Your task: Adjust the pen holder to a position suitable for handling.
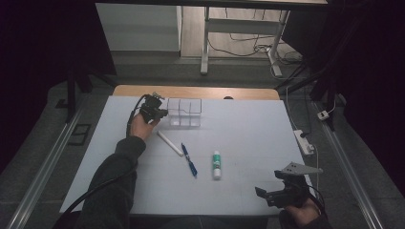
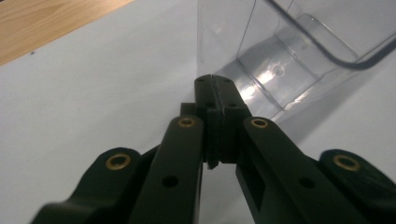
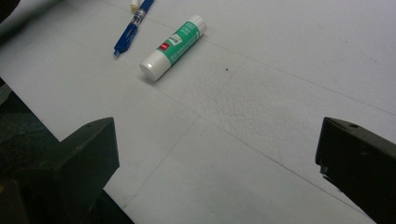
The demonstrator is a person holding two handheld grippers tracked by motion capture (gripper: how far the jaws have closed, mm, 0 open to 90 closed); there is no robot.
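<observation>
High view, left gripper [image 1: 160, 113]: near the far left corner of the white tabletop [image 1: 248, 124], jaws pressed together, tips just beside the left wall of the clear organiser [image 1: 184, 112].
High view, organiser: upright near the far edge, left of centre, with open compartments.
High view, middle: a white stick [image 1: 170, 143], a blue pen [image 1: 189, 160] and a glue stick [image 1: 217, 165] lie apart, side by side, on the tabletop.
High view, right gripper [image 1: 267, 193]: near the near right corner, jaws spread, holding nothing.
Left gripper view: the 2 jaws meet with nothing between; the organiser [image 2: 299, 51] stands just past the tips; whether they touch it cannot be told.
Right gripper view: jaws wide apart over bare tabletop [image 3: 261, 116]; glue stick [image 3: 172, 47] and pen [image 3: 131, 29] lie well ahead.
</observation>
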